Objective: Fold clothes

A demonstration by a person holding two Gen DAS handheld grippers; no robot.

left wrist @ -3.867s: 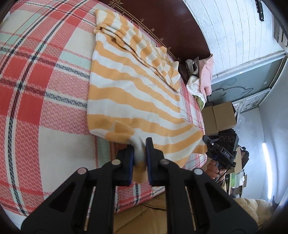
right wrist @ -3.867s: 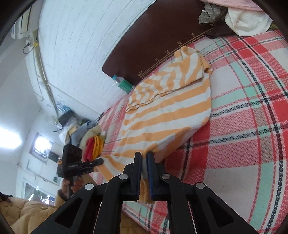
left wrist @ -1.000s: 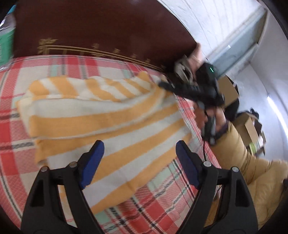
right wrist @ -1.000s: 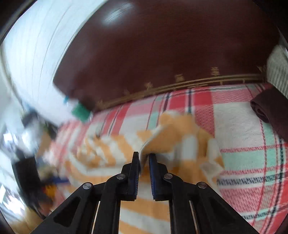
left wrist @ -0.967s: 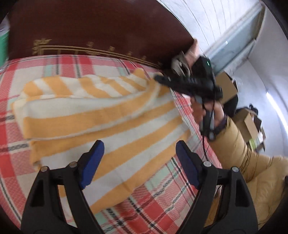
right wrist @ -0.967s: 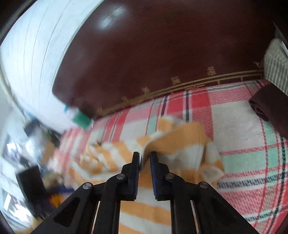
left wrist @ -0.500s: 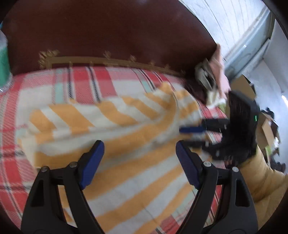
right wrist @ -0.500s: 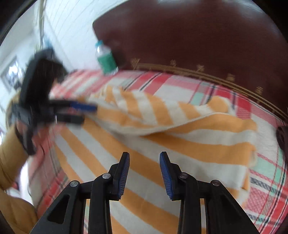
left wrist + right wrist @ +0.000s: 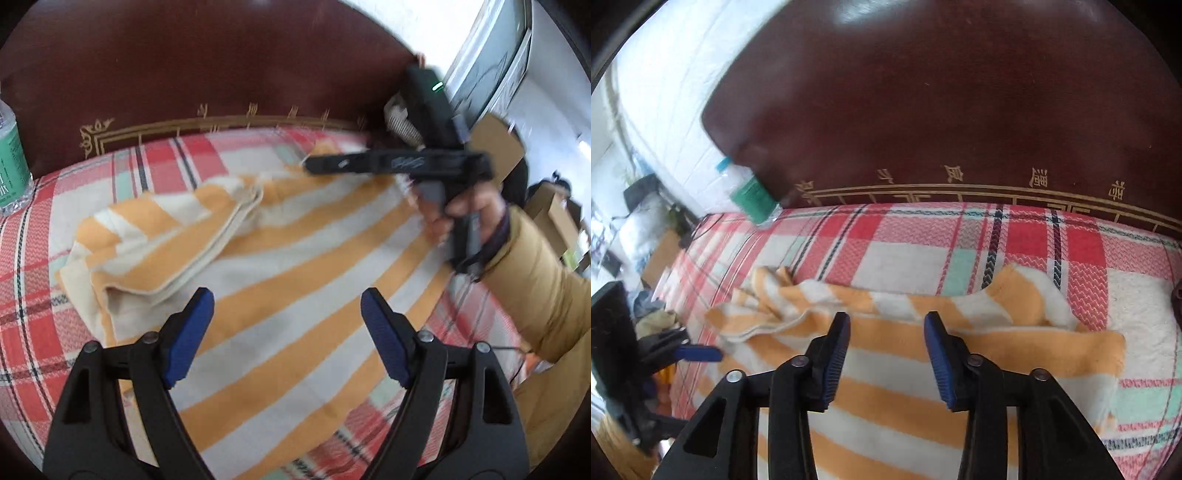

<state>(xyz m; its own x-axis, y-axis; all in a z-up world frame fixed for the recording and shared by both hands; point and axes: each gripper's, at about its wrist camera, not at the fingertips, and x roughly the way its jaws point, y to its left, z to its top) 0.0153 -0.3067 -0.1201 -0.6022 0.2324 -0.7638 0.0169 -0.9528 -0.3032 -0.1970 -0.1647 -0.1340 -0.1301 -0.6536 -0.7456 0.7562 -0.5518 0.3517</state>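
Observation:
An orange-and-white striped garment (image 9: 280, 280) lies folded over on the plaid bedspread (image 9: 33, 295), its far edge doubled near the headboard. My left gripper (image 9: 287, 314) is open and empty just above the garment's near half. My right gripper (image 9: 886, 332) is open and empty above the garment (image 9: 905, 373). In the left wrist view the right gripper (image 9: 399, 164) reaches across the garment's far right corner. In the right wrist view the left gripper's fingers (image 9: 698, 353) show at the far left.
A dark red headboard (image 9: 942, 110) with gold trim stands right behind the garment. A green-labelled water bottle (image 9: 9, 158) stands at the bed's far left corner. Cardboard boxes (image 9: 554, 218) and a window lie beyond the bed's right side.
Both grippers carried the garment's near edge over toward the headboard. The left let go first, then the right opened within the last second. The right gripper has shifted and opened wider.

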